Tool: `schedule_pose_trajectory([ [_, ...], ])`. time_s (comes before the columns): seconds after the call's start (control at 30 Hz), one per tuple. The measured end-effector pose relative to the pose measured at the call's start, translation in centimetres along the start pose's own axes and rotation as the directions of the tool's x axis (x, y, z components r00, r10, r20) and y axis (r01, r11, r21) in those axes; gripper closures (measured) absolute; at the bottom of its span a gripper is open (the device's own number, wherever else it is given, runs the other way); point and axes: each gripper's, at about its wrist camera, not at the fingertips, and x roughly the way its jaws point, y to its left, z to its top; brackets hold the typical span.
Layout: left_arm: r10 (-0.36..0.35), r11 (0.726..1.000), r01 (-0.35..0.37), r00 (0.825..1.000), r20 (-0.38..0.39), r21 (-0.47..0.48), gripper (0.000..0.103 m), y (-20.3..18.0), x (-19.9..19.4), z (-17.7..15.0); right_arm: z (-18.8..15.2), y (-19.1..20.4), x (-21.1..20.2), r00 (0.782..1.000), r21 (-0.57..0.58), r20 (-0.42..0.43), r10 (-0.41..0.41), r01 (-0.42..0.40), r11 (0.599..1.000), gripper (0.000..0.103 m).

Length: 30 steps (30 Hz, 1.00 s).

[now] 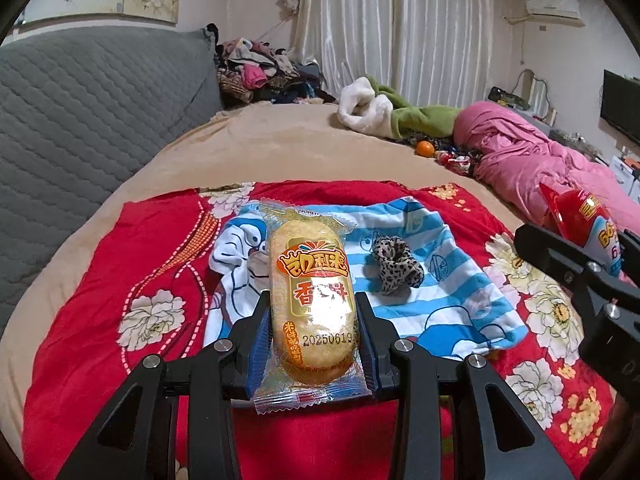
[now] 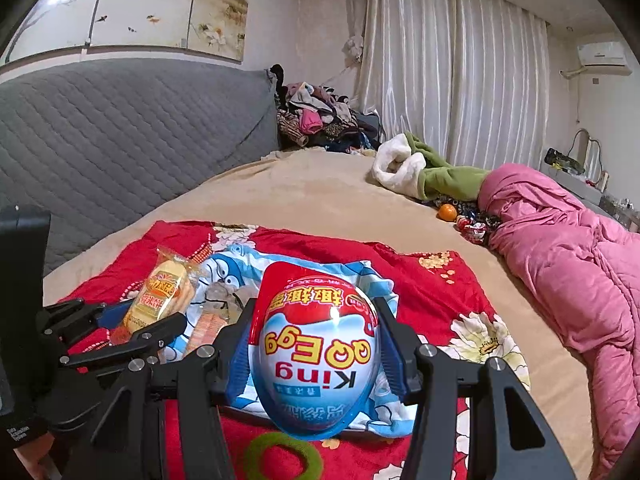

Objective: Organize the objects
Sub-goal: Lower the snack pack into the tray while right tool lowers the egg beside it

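My left gripper [image 1: 313, 300] is shut on a yellow rice-cracker packet [image 1: 310, 300], held above the red flowered blanket [image 1: 120, 264]. In the right wrist view that same packet [image 2: 160, 294] shows at the left in the left gripper [image 2: 132, 316]. My right gripper [image 2: 316, 308] is shut on a red, white and blue toy egg [image 2: 318, 344] printed "King QQ Egg"; the egg [image 1: 584, 220] also shows at the right edge of the left wrist view. Below both lies a blue-striped cartoon cloth [image 1: 440, 280] with a leopard-print scrunchie [image 1: 396, 266] on it.
A green ring [image 2: 282, 458] lies on the blanket near me. Farther back on the beige bed [image 1: 280, 140] are an orange [image 1: 425, 148], a pink quilt [image 1: 528, 156], a green-and-white garment [image 1: 384, 110] and a clothes pile [image 1: 260, 72]. A grey headboard [image 1: 80, 108] stands at left.
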Motion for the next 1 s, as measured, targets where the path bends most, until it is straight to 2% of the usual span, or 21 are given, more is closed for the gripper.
schedule_pose_trajectory([
  [0.67, -0.024, 1.0, 0.024, 0.999, -0.033, 0.006, 0.063, -1.6, 7.6, 0.9, -1.8, -0.5, 7.8, 0.997, -0.01, -0.079, 0.007, -0.008, 1.0, 0.049],
  [1.0, -0.02, 1.0, 0.019, 0.997, -0.081, -0.004, 0.063, -1.5, 11.5, -0.3, -3.5, -0.8, 11.0, 0.992, 0.0, -0.123, 0.009, -0.009, 1.0, 0.049],
])
